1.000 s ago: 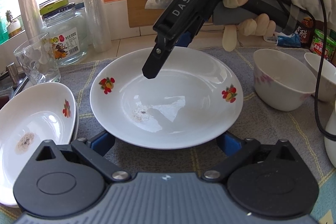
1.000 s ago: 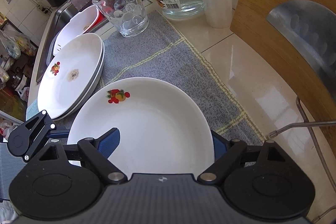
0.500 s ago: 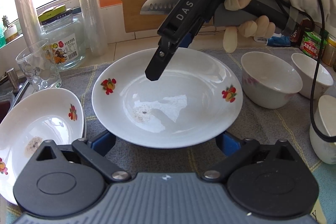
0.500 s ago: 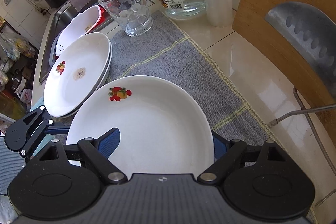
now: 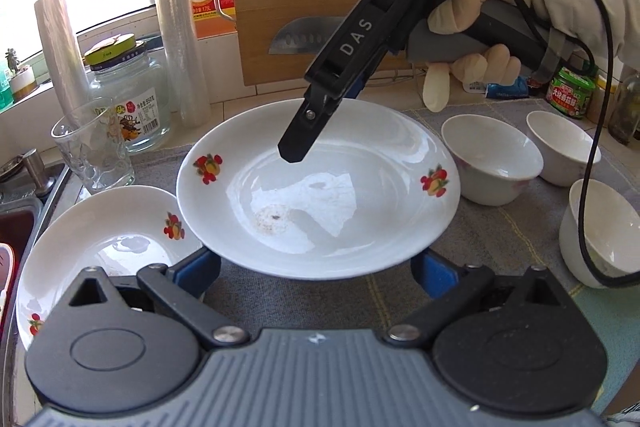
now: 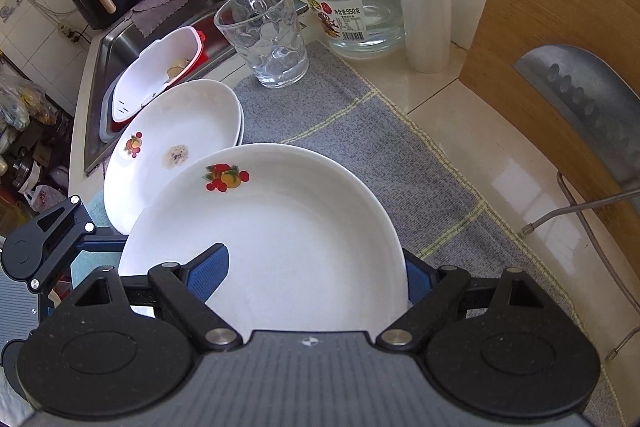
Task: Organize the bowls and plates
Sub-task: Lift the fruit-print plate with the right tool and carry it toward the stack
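A white plate with fruit prints (image 5: 320,187) (image 6: 280,227) hangs above the grey mat (image 6: 360,131), carried from two sides. My left gripper (image 5: 318,269) is shut on its near rim, a blue pad on each side. My right gripper (image 6: 316,275) is shut on the opposite rim: one blue pad lies over the plate's inside, the other is half hidden behind the rim. In the left wrist view one black finger (image 5: 298,147) of the right gripper reaches down over the plate. The plate's left rim overlaps a stack of matching plates (image 5: 100,247) (image 6: 172,147).
Three white bowls (image 5: 492,163) (image 5: 564,151) (image 5: 600,235) stand on the mat at the right. A drinking glass (image 6: 264,39), a glass jar (image 6: 352,3) and film rolls stand behind the stack. A cutting board with a cleaver (image 6: 580,95) leans at the back. The sink (image 6: 120,47) holds a white dish.
The plate has risen off the mat with both grippers on it and shifted left. Its rim now overlaps the plate stack, which lay clear of it a second ago.
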Available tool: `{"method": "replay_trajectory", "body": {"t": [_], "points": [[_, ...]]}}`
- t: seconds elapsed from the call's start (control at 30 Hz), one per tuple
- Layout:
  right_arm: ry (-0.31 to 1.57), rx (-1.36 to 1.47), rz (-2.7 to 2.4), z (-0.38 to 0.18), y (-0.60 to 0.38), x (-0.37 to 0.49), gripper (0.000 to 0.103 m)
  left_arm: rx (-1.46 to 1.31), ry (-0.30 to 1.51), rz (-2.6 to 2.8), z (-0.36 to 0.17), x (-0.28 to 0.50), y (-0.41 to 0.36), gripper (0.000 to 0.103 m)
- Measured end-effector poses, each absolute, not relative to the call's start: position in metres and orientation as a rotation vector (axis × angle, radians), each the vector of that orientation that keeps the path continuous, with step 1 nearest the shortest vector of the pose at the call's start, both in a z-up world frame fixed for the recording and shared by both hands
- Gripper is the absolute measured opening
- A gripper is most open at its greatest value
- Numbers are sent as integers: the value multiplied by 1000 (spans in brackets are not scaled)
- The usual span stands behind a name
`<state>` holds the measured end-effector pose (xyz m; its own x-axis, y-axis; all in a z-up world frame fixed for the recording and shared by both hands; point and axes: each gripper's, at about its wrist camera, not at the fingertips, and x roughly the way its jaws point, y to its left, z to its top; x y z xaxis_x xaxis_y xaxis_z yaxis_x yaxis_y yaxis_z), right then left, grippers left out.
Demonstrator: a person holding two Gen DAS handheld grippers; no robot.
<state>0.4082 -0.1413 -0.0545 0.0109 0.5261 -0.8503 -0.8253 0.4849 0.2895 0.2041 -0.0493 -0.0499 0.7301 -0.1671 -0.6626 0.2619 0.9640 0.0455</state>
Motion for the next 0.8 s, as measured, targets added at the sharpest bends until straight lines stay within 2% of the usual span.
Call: {"method": "replay_trajectory", "body": {"t": [0.8], "points": [[1092,-426,1229,-40,-11,370,92,87,697,-83,-27,158,46,101]]}}
